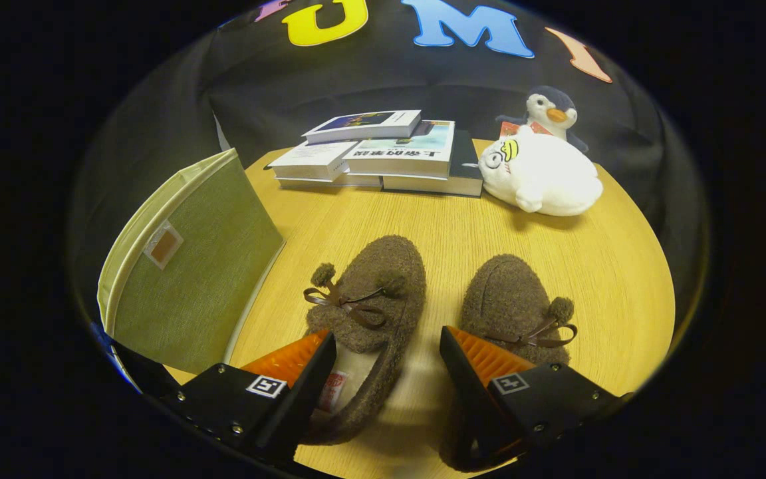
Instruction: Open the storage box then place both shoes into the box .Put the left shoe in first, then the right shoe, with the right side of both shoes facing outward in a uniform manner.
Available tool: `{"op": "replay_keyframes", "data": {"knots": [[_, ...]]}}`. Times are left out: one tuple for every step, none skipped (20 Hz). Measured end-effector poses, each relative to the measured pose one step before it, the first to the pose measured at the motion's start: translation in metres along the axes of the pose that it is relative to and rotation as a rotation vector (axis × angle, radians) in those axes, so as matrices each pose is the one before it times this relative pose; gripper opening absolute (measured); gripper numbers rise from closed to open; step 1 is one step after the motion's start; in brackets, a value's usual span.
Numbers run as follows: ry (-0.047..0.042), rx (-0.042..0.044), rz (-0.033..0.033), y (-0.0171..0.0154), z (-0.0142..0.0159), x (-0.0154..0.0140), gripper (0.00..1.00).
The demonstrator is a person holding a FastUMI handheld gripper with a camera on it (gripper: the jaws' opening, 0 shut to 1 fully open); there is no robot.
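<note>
Two fuzzy brown slipper shoes with small bows lie side by side on the wooden table, toes pointing away from me. The left shoe (pixel 370 293) sits mostly between my fingers, its heel opening right by the left finger. The right shoe (pixel 512 306) lies under and just ahead of the right finger. My gripper (pixel 386 346) is open, hovering above the shoes' heels without pressing on either. A green fabric storage box (pixel 190 266) with a pale rim stands left of the left shoe, its lid side facing the shoes.
Beyond the shoes, a stack of several books (pixel 383 156) lies at the table's far edge. A white plush toy (pixel 542 176) and a penguin plush (pixel 552 110) sit to their right. Bare tabletop (pixel 423 219) stretches between shoes and books.
</note>
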State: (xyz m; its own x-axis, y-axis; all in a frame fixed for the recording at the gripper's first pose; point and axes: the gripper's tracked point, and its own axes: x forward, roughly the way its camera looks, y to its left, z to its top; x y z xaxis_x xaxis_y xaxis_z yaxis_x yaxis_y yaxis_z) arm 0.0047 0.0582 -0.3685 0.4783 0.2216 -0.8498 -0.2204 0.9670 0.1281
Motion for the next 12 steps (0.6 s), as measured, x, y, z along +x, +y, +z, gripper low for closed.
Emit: {"op": "replay_keyframes", "data": {"knots": [[0.0086,0.00414,0.00089,0.0001,-0.00084,0.00168,0.95],[0.0027,-0.00067,0.00498,0.00141,0.00012,0.00173,0.93],[0.00612,-0.00128,0.00022,0.00091,-0.00011,0.00157,0.93],[0.00952,-0.00062,0.00022,-0.00043,-0.00244,0.00221,0.89],[0.02325,-0.00197,0.00353,0.00181,-0.00474,0.00232,0.87],[0.01721,0.00017,-0.01404,-0.00233,-0.00442,0.00325,0.8],[0.00603,0.01704,0.01465,0.00373,-0.00104,0.00194,0.73],[-0.00631,0.0241,-0.00438,0.00091,0.00149,0.00065,0.58],[0.00201,0.01533,-0.01288,-0.00279,0.00036,0.00029,0.52],[-0.00313,0.02878,-0.00746,-0.00318,0.00188,0.00084,0.39],[0.0028,0.03228,-0.01479,-0.00453,0.001,0.00013,0.29],[-0.00135,0.05434,0.00702,0.00005,0.00086,-0.00129,0.12]]}}
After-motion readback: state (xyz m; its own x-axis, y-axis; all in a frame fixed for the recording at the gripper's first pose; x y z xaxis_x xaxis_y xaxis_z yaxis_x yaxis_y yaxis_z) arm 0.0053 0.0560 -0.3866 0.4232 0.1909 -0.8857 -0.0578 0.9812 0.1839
